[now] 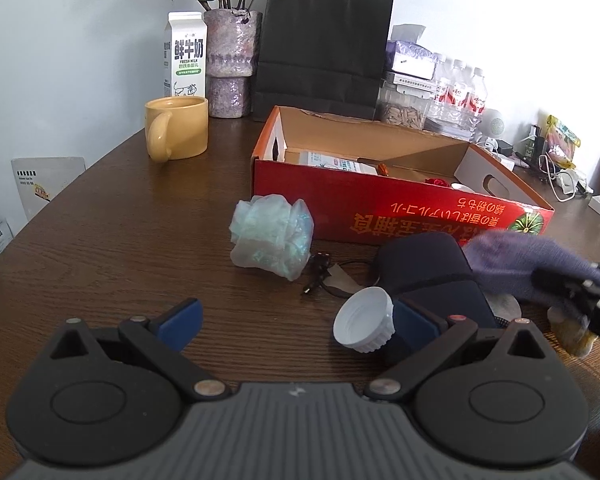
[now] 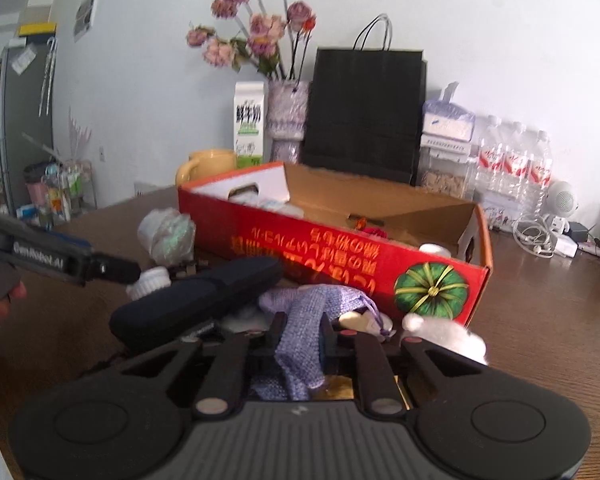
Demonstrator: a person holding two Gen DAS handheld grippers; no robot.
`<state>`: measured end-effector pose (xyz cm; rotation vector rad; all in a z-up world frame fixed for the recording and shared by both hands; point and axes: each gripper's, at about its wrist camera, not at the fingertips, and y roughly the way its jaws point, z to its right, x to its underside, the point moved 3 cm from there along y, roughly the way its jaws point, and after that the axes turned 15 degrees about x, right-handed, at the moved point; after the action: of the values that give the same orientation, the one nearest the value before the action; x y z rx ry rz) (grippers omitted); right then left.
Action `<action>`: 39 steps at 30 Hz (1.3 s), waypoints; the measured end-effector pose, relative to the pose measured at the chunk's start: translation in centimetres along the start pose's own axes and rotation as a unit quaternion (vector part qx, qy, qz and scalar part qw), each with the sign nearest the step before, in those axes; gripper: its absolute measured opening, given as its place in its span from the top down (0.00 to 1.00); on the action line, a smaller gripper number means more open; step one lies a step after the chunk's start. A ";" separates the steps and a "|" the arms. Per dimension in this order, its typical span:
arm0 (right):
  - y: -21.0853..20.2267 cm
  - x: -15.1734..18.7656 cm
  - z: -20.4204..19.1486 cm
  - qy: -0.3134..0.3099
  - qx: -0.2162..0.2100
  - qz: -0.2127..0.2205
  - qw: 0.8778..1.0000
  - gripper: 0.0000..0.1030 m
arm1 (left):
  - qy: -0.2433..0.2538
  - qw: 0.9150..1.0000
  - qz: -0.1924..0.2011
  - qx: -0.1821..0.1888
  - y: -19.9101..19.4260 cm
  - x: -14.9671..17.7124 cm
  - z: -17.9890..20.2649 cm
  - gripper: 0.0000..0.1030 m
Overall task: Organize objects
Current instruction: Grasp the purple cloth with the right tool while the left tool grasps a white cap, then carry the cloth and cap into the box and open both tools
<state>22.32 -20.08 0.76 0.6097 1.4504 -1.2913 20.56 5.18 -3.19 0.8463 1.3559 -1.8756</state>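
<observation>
The right gripper (image 2: 300, 332) has its jaws clamped tight on a lavender knitted pouch (image 2: 300, 344); the cloth bunches between the two dark fingers and drapes toward the camera. In the left wrist view the same pouch (image 1: 516, 264) stretches from the right gripper (image 1: 580, 292) at the frame's right edge, across the top of a dark zip case (image 1: 428, 268).

The left gripper (image 1: 296, 320) hovers over the wooden tabletop (image 1: 120, 240) with its jaws wide apart and nothing between them. A white ribbed bottle cap (image 1: 364, 320) lies just in front of its right blue pad (image 1: 414, 326); whether the two touch cannot be told.

An open red cardboard box (image 1: 380, 200) with a pumpkin printed on its side stands just behind the case and pouch, with a few small things inside. A crumpled pale plastic bag (image 1: 272, 236) lies against the box's near left corner, and a small black cable (image 1: 320, 276) lies between it and the case. Behind, a yellow mug (image 1: 176, 128), a milk carton (image 1: 186, 56), a vase of dried roses (image 1: 230, 60) and a black paper bag (image 1: 324, 48) stand along the wall.
</observation>
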 end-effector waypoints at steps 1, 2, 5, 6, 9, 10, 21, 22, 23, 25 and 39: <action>-0.2 -0.2 0.5 0.011 0.004 0.010 1.000 0.88 | -0.001 1.000 0.000 0.003 0.1 0.0 0.1 0.00; -0.3 -0.2 0.9 0.019 0.007 0.017 1.000 0.88 | -0.002 1.000 -0.001 0.007 0.3 0.0 0.2 0.00; -0.3 -0.2 1.9 0.042 0.017 0.029 0.999 0.88 | -0.012 1.000 -0.004 0.020 0.8 0.1 0.3 0.00; -0.3 -0.1 2.0 0.047 0.016 0.029 0.998 0.88 | -0.018 0.999 -0.006 0.026 1.0 0.1 0.3 0.00; -0.1 0.3 2.1 0.050 0.014 0.027 0.998 0.88 | -0.045 0.998 -0.006 0.037 1.6 0.0 0.0 0.00; 0.0 0.3 2.1 0.051 0.013 0.026 0.998 0.88 | -0.054 0.998 -0.006 0.040 1.7 0.0 -0.1 0.00; 0.1 0.4 2.3 0.056 0.010 0.026 0.998 0.88 | -0.099 0.991 0.003 0.085 2.5 0.4 0.1 0.21; 0.1 0.4 2.3 0.056 0.010 0.026 0.998 0.88 | -0.100 0.991 0.004 0.090 2.5 0.4 0.2 0.27; 0.1 0.4 2.2 0.056 0.010 0.025 0.998 0.88 | -0.103 0.990 0.003 0.097 2.5 0.5 0.2 0.31; 0.1 0.4 2.1 0.055 0.010 0.025 0.998 0.88 | -0.117 0.986 0.003 0.119 2.5 0.6 0.2 0.49; 0.1 0.4 2.1 0.054 0.010 0.024 0.998 0.87 | -0.076 0.993 0.020 0.087 0.9 0.4 1.4 0.95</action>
<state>23.05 -22.14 0.66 0.7339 1.5032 -1.2531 20.84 3.59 -3.65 0.7913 1.0894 -2.0051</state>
